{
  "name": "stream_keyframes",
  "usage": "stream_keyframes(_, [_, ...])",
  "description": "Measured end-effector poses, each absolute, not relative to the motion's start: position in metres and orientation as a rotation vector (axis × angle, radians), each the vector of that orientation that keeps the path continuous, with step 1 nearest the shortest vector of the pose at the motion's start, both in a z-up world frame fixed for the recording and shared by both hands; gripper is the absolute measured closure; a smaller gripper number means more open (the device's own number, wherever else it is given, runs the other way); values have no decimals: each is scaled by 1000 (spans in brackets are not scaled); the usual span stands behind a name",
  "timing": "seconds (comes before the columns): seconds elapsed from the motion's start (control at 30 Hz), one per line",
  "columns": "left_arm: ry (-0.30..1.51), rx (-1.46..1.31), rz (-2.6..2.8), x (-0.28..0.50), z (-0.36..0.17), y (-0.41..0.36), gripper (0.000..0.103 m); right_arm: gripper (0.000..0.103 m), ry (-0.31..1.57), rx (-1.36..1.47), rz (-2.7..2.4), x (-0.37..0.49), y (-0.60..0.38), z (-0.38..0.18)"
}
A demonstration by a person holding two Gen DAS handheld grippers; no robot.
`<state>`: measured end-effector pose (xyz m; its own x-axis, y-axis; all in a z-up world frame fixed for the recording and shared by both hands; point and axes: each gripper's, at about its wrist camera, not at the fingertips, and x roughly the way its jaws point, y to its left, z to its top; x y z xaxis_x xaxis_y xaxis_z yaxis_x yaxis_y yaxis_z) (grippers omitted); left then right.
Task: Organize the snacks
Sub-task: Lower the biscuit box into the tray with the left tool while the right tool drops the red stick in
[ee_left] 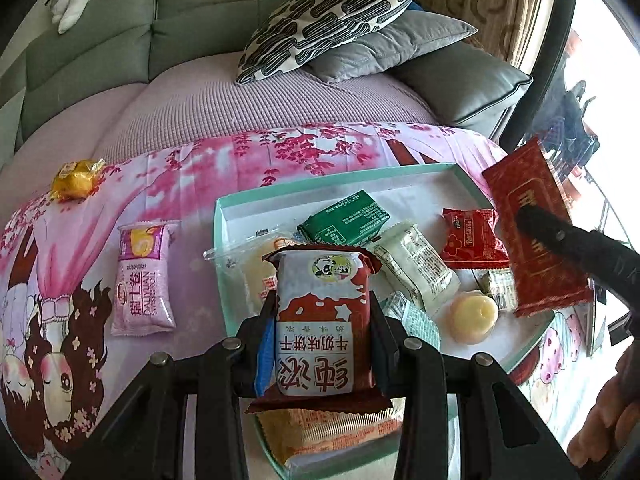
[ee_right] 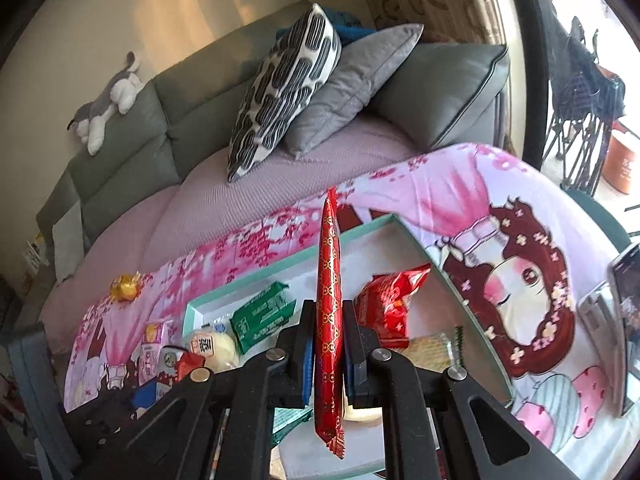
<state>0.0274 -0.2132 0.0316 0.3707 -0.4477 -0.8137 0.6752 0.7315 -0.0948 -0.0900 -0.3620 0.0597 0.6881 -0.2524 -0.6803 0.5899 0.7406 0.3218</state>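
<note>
My left gripper [ee_left: 322, 312] is shut on a brown-and-white milk biscuit packet [ee_left: 320, 320], held above the near part of a mint-green tray [ee_left: 320, 186]. My right gripper [ee_right: 329, 340] is shut on a long red patterned packet [ee_right: 330, 312], held edge-on over the tray [ee_right: 304, 258]; the same packet shows in the left wrist view [ee_left: 536, 232] at the tray's right side. In the tray lie a green packet [ee_left: 346, 220], a small red packet [ee_left: 472, 238], a white packet [ee_left: 416, 268] and a round yellow cake [ee_left: 474, 318].
A pink Swiss-roll packet [ee_left: 142, 280] and a gold-wrapped snack [ee_left: 76, 180] lie on the pink cartoon cloth [ee_left: 160, 184] left of the tray. Behind is a sofa with cushions [ee_left: 332, 20]. A phone on a stand [ee_right: 624, 320] stands at the right.
</note>
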Motion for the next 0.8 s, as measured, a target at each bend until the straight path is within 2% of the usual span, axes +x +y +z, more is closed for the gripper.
stream_keyframes(0.27, [914, 282, -743, 26, 27, -225, 62, 90, 731, 580, -474, -76, -362, 33])
stream_keyframes(0.8, [868, 270, -757, 27, 29, -240, 62, 90, 759, 613, -457, -75, -367, 24])
